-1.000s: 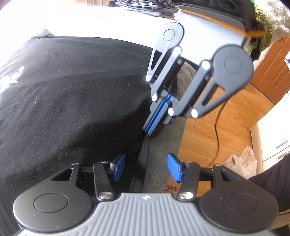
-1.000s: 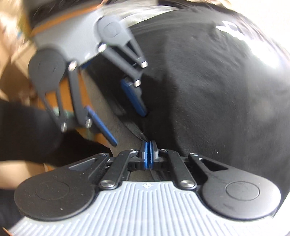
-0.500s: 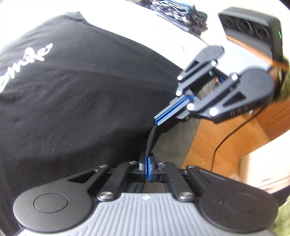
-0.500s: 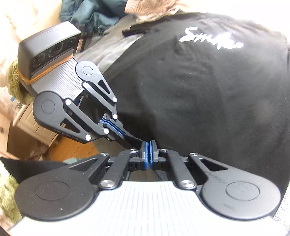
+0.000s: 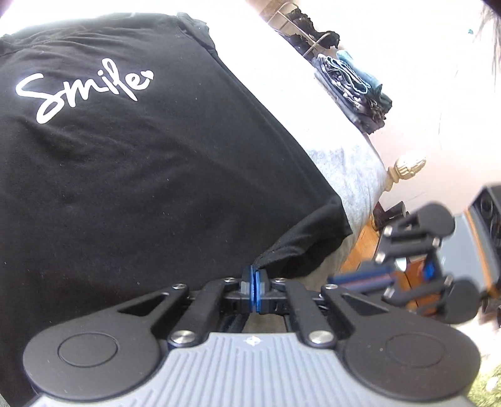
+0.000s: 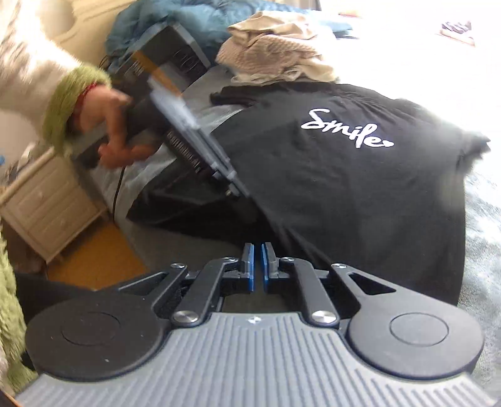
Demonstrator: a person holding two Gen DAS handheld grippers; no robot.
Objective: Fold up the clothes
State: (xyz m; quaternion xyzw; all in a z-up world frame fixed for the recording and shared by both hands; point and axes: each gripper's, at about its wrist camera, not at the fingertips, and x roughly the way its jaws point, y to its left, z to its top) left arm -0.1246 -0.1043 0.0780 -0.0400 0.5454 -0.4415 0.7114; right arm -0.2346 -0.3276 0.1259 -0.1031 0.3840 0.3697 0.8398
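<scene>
Left wrist view: the left gripper (image 5: 253, 275) has its blue pads pressed together on a bunched fold at the hem of one black T-shirt (image 5: 141, 175), which lies spread on a bed (image 5: 350, 166) with its white "Smile" lettering (image 5: 81, 89) facing up. The right gripper (image 5: 404, 278) sits to the right of the hem, blurred, past the bed's corner; its pads stand apart with no cloth between them. One dark, folded stack of clothes (image 5: 353, 94) lies further along the bed. Right wrist view: the right gripper (image 6: 258, 250) shows a narrow gap between its two pads (released, holding nothing), just short of the T-shirt (image 6: 360, 188) hem. The left gripper (image 6: 200, 147) reaches down into the raised edge of the cloth, held by a hand (image 6: 109, 125) in a green cuff. One beige crumpled garment (image 6: 275, 47) and one blue garment (image 6: 175, 22) lie beyond the collar. One white drawer unit (image 6: 47, 206) stands on the floor beside the bed; its drawers are closed, contents not visible.
</scene>
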